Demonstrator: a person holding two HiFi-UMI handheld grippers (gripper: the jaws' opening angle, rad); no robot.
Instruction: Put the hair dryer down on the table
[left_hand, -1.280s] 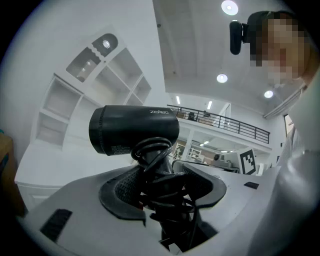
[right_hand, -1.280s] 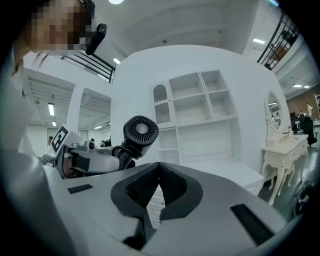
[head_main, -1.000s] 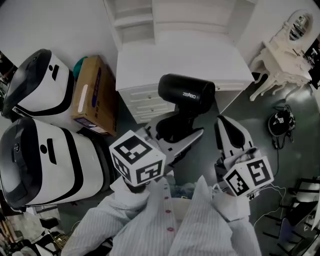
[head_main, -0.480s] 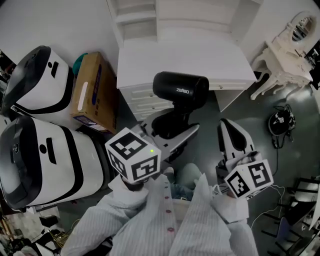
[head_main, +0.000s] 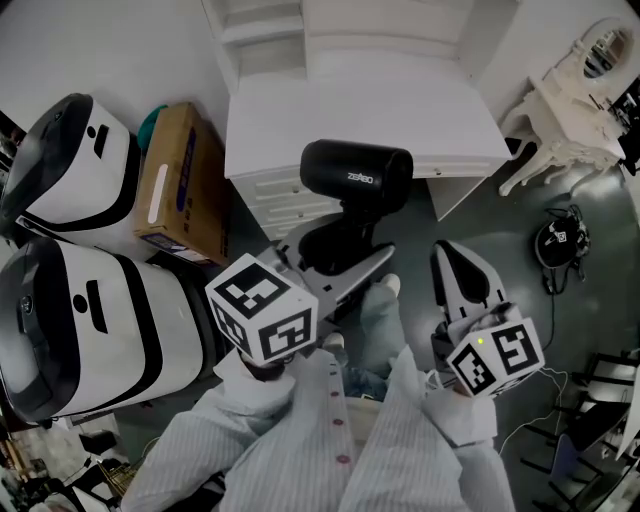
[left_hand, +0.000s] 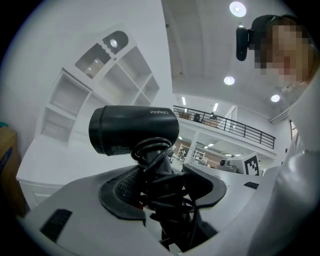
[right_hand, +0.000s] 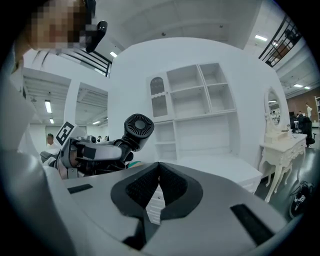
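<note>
Between the pads of the left gripper (left_hand: 160, 186), clamped wide on the cord-wrapped handle (left_hand: 161, 167), the black hair dryer (left_hand: 134, 130) stands upright beyond the fingertips. Over the last second it has edged closer to the front edge of the white table (head_main: 300, 110). It is still held aloft, so the set-down looks yet to come. The right gripper (right_hand: 159, 181), jaws together on nothing, hangs to the dryer's right.

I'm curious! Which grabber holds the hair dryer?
The left gripper: its jaws clamp the hair dryer by the handle. The right gripper is shut, empty.
</note>
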